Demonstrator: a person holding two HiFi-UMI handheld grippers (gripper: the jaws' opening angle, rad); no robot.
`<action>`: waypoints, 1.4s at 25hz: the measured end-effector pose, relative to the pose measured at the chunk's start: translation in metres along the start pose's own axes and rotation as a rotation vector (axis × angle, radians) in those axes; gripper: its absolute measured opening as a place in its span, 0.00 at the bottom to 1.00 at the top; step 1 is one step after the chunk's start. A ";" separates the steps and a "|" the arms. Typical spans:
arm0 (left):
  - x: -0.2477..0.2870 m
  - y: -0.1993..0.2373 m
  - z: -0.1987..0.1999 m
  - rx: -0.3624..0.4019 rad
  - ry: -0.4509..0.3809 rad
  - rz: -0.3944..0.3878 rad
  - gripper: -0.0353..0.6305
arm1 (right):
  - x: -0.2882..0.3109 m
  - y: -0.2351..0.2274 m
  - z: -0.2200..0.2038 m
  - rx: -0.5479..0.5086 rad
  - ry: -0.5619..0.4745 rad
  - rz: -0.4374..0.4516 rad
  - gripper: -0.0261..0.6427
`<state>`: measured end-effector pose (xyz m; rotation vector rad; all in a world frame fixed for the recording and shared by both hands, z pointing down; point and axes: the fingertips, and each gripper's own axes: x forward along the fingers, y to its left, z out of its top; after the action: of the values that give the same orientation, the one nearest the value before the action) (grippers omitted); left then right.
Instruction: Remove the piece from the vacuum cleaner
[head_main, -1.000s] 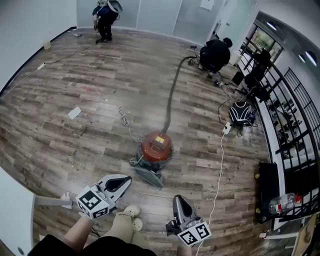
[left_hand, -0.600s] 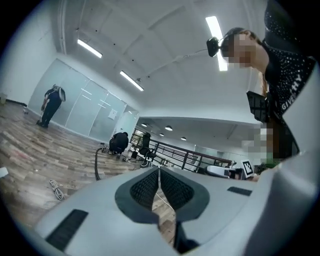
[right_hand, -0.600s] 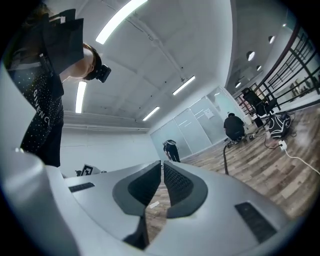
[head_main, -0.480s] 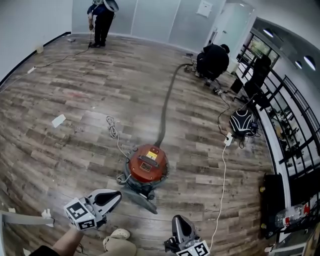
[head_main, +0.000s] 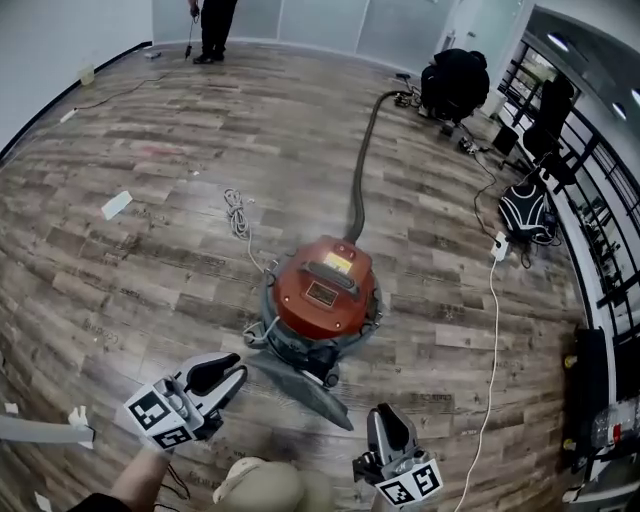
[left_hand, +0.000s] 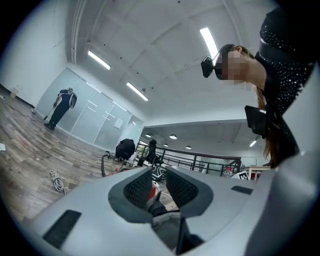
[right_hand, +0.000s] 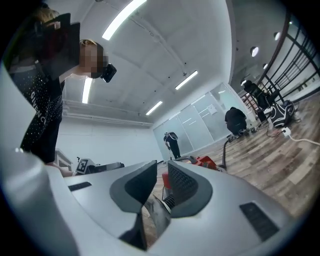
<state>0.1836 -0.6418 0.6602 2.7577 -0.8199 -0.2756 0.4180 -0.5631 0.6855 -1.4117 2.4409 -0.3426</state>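
Left claw (head_main: 233, 369) and right claw (head_main: 386, 413) aim level at the vacuum cleaner (head_main: 322, 296), jaws just opening, empty.

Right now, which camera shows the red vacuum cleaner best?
The head view: it looks down on the whole vacuum cleaner, with its hose running off across the floor. The left gripper view and the right gripper view each catch only a small red sliver of it.

Vacuum (head_main: 325, 300) on floor (head_main: 150, 250); hose (head_main: 362, 160) trails behind it; cord (head_main: 237, 212) behind-left, cable (head_main: 490, 320) right.
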 end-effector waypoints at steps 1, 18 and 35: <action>0.002 0.004 -0.017 0.025 0.008 -0.018 0.17 | -0.002 -0.007 -0.015 0.006 -0.007 0.026 0.14; -0.006 0.063 -0.133 0.224 0.069 -0.026 0.33 | -0.027 -0.001 -0.096 -0.148 0.006 0.313 0.34; -0.021 0.009 -0.147 0.279 0.112 -0.185 0.08 | -0.025 0.010 -0.119 -0.273 0.023 0.313 0.07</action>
<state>0.1982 -0.6105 0.8048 3.0820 -0.6171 -0.0409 0.3776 -0.5300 0.7959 -1.0935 2.7533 0.0478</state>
